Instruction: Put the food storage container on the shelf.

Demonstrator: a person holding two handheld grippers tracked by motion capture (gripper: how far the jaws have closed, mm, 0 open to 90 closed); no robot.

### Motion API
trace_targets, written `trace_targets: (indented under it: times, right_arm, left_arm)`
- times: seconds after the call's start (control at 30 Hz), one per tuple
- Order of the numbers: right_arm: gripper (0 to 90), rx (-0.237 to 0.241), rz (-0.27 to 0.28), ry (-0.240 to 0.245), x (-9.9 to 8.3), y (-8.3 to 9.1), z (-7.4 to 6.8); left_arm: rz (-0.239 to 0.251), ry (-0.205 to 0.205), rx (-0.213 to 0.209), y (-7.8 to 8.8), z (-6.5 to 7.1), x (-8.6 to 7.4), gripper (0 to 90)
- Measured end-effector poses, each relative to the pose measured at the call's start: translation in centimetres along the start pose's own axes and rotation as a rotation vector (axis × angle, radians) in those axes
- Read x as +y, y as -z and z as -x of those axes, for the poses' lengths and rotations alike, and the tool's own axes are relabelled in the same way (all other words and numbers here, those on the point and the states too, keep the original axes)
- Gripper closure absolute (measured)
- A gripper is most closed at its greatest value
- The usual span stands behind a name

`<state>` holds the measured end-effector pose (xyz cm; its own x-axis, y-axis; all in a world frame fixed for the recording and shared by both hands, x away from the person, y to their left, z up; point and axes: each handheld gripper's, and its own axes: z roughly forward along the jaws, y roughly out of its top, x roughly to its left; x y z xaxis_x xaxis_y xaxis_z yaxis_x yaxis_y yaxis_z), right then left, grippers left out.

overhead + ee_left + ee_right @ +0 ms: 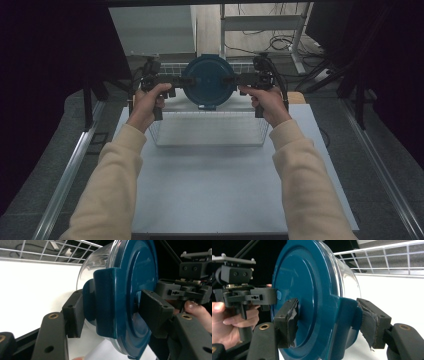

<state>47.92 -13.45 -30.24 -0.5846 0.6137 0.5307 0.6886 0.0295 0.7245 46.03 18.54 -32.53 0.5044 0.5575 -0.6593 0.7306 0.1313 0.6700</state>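
Clear container with blue lid [208, 80] held on edge above far rim of wire basket [207, 131]. Left gripper [176, 81] and right gripper [239, 80] each clamped on a side latch, presumably sharing load for a level lowering.

So the lidded container [208, 81] sits up between my two tongs, left tongs [176, 82] clamped on its left edge, right tongs [235, 80] on its right. It's above the far side of the wire basket [207, 134], which sits on the desk [210, 195]
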Motion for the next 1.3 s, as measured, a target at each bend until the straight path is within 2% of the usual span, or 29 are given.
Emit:
trace_targets:
  times: [0.13,0.23,0.27,0.3,0.5,0.53,0.63,0.7,0.8,0.9,0.93,1.0,1.07,1.1,1.17,1.2,1.23,1.3]
  right_arm:
    - [35.7,-0.001,0.009,-0.071,0.2,-0.4,0.7]
    - [34.9,0.003,0.007,-0.12,0.3,-0.7,1.3]
    - [34.9,0.003,0.007,-0.12,0.3,-0.7,1.3]
    - [34.0,0.003,0.0,-0.154,0.4,-0.8,1.8]
    - [33.1,0.008,0.009,-0.21,0.4,-1.2,2.6]
    - [32.7,0.002,0.014,-0.235,0.3,-1.4,2.8]
    - [32.8,0.0,0.019,-0.26,0.3,-1.5,3.0]
    - [32.8,-0.001,0.022,-0.26,0.3,-1.5,3.0]
    - [31.5,-0.005,0.026,-0.253,0.2,-1.5,2.9]
    - [24.5,-0.044,0.032,-0.213,0.1,-1.6,2.4]
    - [21.4,-0.082,0.05,-0.185,0.1,-1.4,2.0]
    - [17.4,-0.093,0.078,-0.168,0.2,-0.9,1.4]
    - [15.7,-0.093,0.093,-0.135,0.3,-0.2,0.9]
    - [15.7,-0.093,0.093,-0.135,0.3,-0.2,0.9]
    - [14.7,-0.105,0.08,-0.078,0.2,0.6,0.4]
    - [14.7,-0.131,0.069,-0.027,0.0,1.3,0.2]
    - [14.8,-0.138,0.065,-0.01,-0.1,1.5,0.1]
    - [15.4,-0.158,0.068,0.042,-0.4,2.3,-0.2]
  left_arm:
    - [-0.002,0.048,-0.008,-0.6,-0.6,0.4,39.1]
    - [-0.01,0.08,-0.031,-1.0,-1.2,0.4,38.2]
    - [-0.01,0.08,-0.031,-1.0,-1.2,0.4,37.3]
    - [-0.016,0.098,-0.044,-1.3,-1.6,0.4,36.6]
    - [-0.014,0.147,-0.062,-1.9,-2.4,0.5,34.5]
    - [-0.012,0.171,-0.068,-2.2,-2.8,0.5,33.7]
    - [-0.001,0.17,-0.071,-2.3,-2.9,0.5,33.0]
    - [0.0,0.169,-0.072,-2.3,-2.9,0.5,32.9]
    - [0.003,0.161,-0.068,-2.4,-2.9,0.4,32.1]
    - [0.018,0.147,-0.02,-2.3,-2.4,0.4,27.1]
    - [0.024,0.147,-0.015,-2.2,-2.3,0.4,26.3]
    - [0.042,0.136,0.019,-1.8,-2.0,0.4,23.3]
    - [0.056,0.092,0.064,-1.2,-1.4,0.3,23.1]
    - [0.056,0.092,0.064,-1.2,-1.4,0.3,23.0]
    - [0.068,0.052,0.071,-0.5,-0.8,0.2,22.9]
    - [0.081,0.018,0.086,0.1,-0.2,-0.1,22.6]
    - [0.085,-0.008,0.097,0.4,0.1,-0.3,22.6]
    - [0.094,-0.034,0.098,1.0,0.5,-0.7,22.8]
